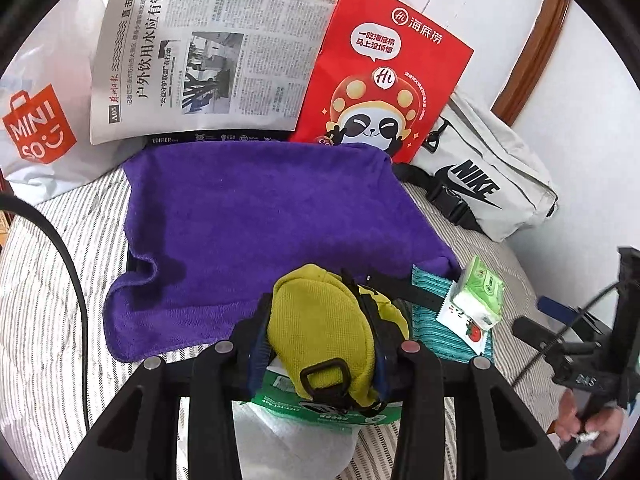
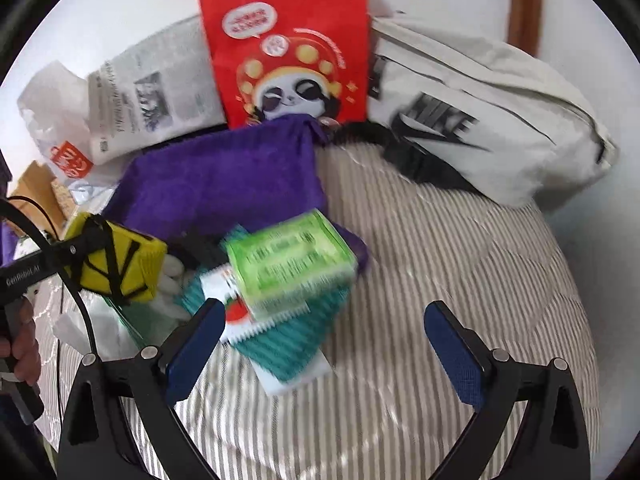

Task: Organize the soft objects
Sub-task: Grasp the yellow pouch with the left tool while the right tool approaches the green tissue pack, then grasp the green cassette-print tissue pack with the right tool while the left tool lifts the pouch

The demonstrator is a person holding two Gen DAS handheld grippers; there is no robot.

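- The left gripper (image 1: 316, 354) has the yellow pouch (image 1: 320, 328) pinched between its jaws; the soft body bulges out above the pads, so it is being squeezed.
- The right wrist view shows the same pouch (image 2: 116, 264) from the side, hanging clear of the striped bed cover (image 2: 440, 260) with its black straps loose across the face.
- The pouch looks light and squashy. A grip across its padded middle, as it is now, seems the safe one; taking it by the black ring (image 1: 324, 376) or the straps would probably let it swing.
- Beneath it sits a green-and-white packet (image 1: 320, 410), partly hidden by the jaws, so what it is cannot be told.
- The right gripper (image 2: 324, 344) stands with its jaws spread wide and nothing between them, poised over the bed near the clutter.
- Just ahead of it lies a green tissue pack (image 2: 292, 264), resting on a teal striped cloth (image 2: 288, 344) with a small tomato-print sachet (image 2: 236, 312) beside it. The tissue pack should give under pressure; a hold across its short sides looks best.
- The purple towel (image 1: 256, 216) is spread flat farther back, limp and floppy; an edge or corner is the place to pick it up.
- At the rear wait a newspaper (image 1: 200, 60), a red paper bag (image 1: 384, 72), a white Nike bag (image 1: 488, 184) and a Miniso bag (image 1: 40, 124).
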